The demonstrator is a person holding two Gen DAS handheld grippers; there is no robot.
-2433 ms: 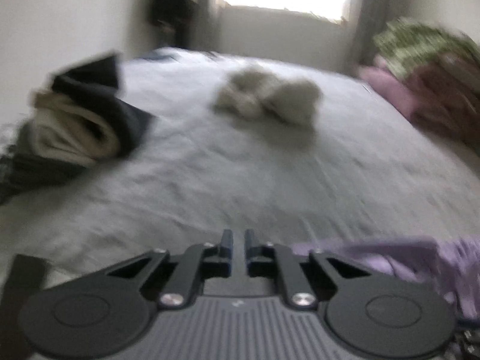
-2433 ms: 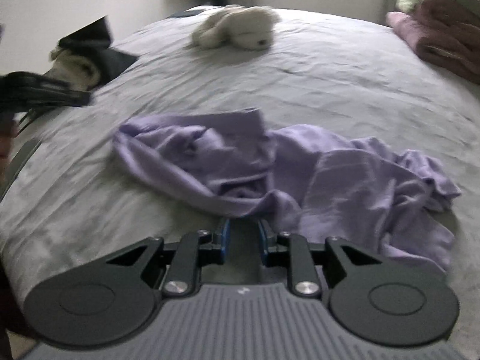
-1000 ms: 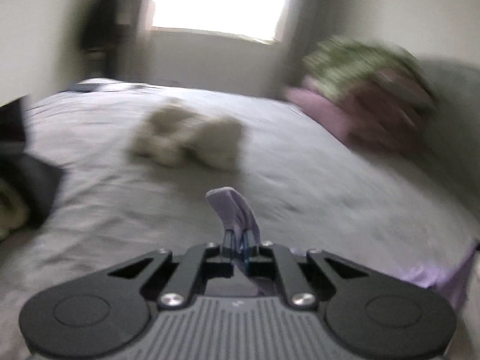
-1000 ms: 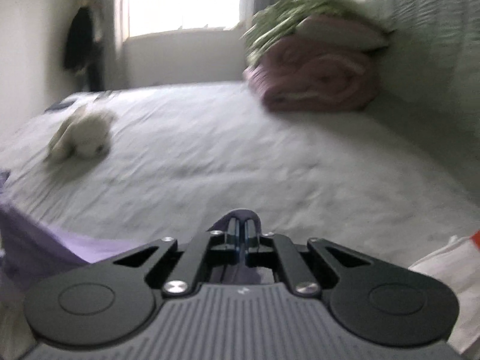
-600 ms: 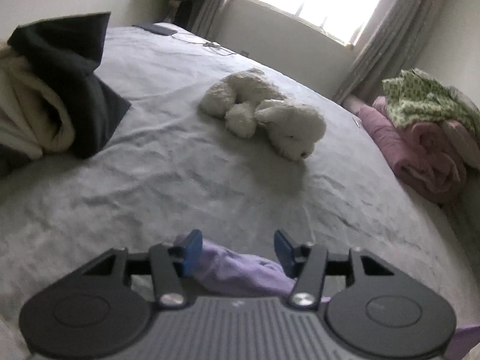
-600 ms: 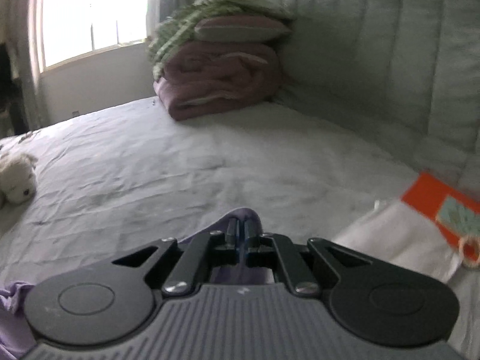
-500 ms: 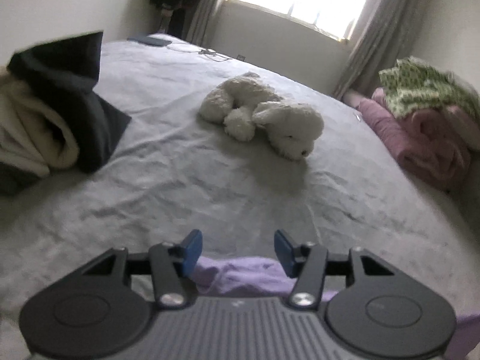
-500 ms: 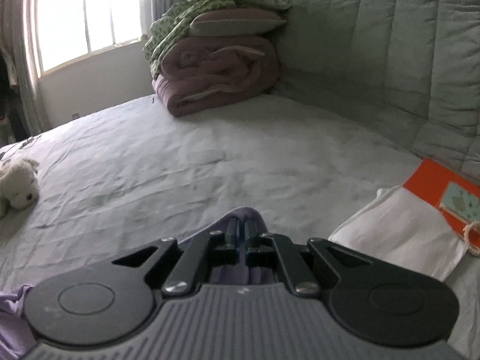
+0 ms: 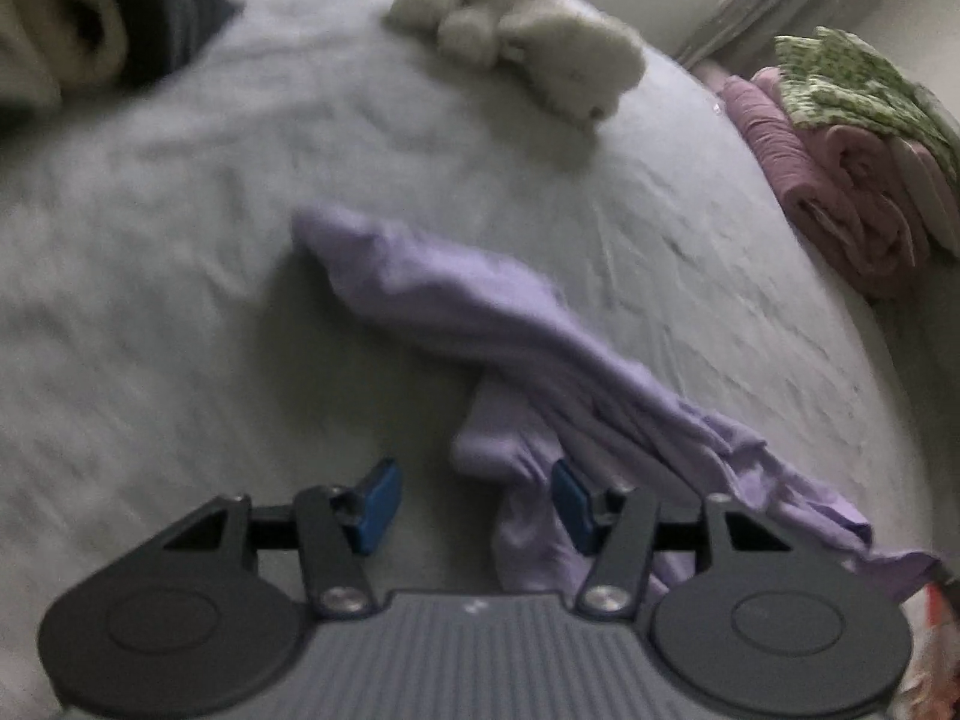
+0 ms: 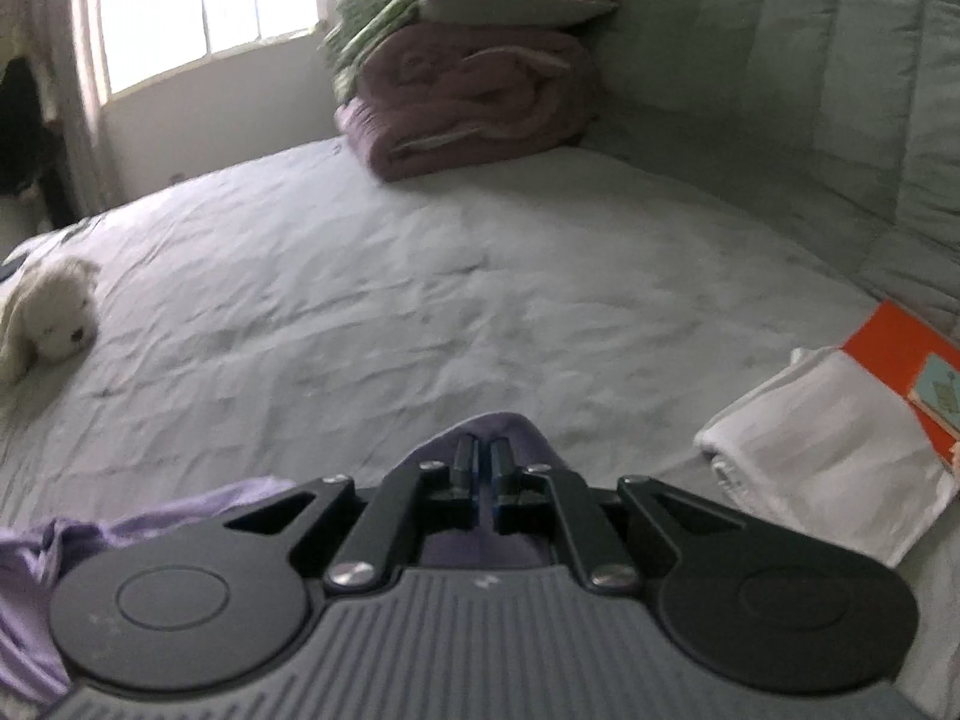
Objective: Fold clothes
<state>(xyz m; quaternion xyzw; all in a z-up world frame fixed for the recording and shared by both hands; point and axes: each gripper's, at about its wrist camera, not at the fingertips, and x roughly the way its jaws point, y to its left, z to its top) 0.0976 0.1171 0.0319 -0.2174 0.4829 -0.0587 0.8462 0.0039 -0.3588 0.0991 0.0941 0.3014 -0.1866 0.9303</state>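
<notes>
grey bed sheet (image 9: 180,300) under lilac garment (image 9: 480,312) — left tool (image 9: 474,501) agape, gripping nothing — right tool (image 10: 482,468) clamps it.

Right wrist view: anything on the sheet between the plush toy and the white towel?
Nothing. In the right wrist view only bare wrinkled sheet lies between the plush toy and the white towel; the purple garment sits nearer the camera.
</notes>
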